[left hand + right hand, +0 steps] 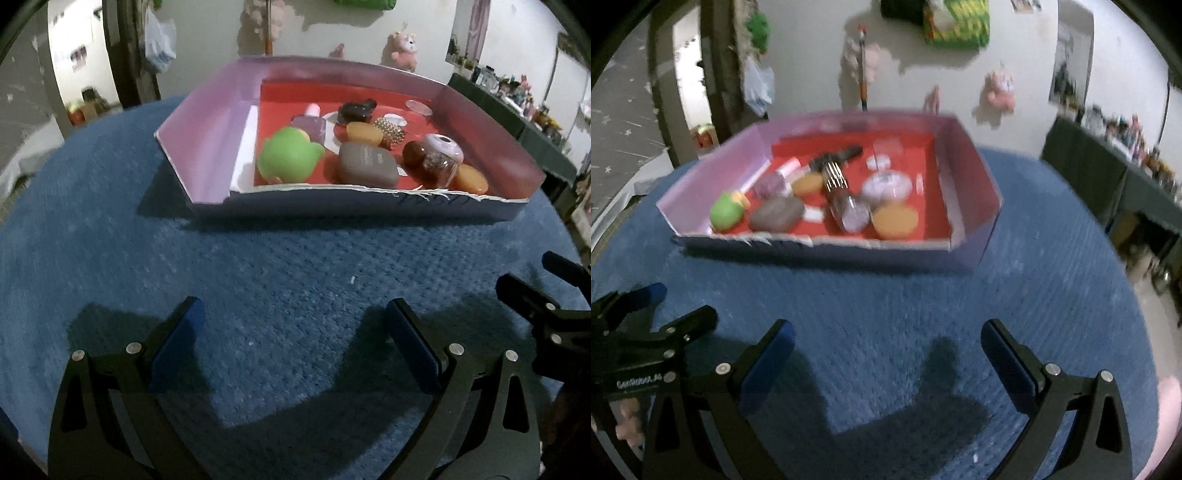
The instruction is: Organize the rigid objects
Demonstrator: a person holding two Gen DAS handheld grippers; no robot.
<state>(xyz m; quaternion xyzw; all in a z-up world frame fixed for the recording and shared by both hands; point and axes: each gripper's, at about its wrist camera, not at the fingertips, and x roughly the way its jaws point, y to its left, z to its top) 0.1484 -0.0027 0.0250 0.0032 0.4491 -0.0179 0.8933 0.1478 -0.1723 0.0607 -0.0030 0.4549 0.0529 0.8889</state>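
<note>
A blue textured cloth (280,266) covers the surface, and on it sits a shallow lilac cardboard box with a red floor (207,122). Well short of the box's torn near wall, the left gripper (295,332) and the right gripper (886,350) hang over bare cloth side by side, each with its blue-padded jaws spread wide and holding nothing. Inside the box, a round green toy (290,158) lies at the near-left corner, a grey rounded case (365,164) just right of it, and a flat orange disc (469,179) at the near-right corner.
</note>
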